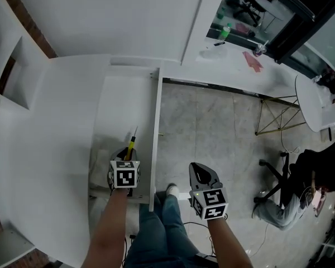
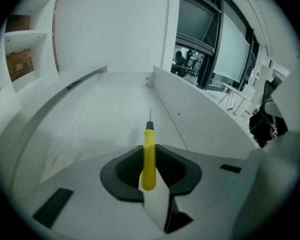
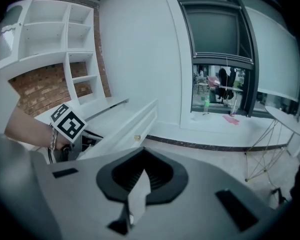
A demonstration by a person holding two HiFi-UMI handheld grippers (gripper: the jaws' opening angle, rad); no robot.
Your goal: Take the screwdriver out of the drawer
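Left gripper point(image 2: 150, 164) pinches the yellow-handled steel screwdriver point(image 2: 149, 139) lying lengthwise in the white drawer point(image 2: 115, 114), shaft pointing away; right gripper point(image 3: 140, 181), jaws together and empty, hangs outside.

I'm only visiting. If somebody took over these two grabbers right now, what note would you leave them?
Left gripper: jaws closed on the yellow handle of the screwdriver, down inside the open drawer.
Right gripper: jaws together, empty, over the floor beside the drawer.
Done: drawer open, screwdriver gripped.
Left: lift the screwdriver out of the drawer.
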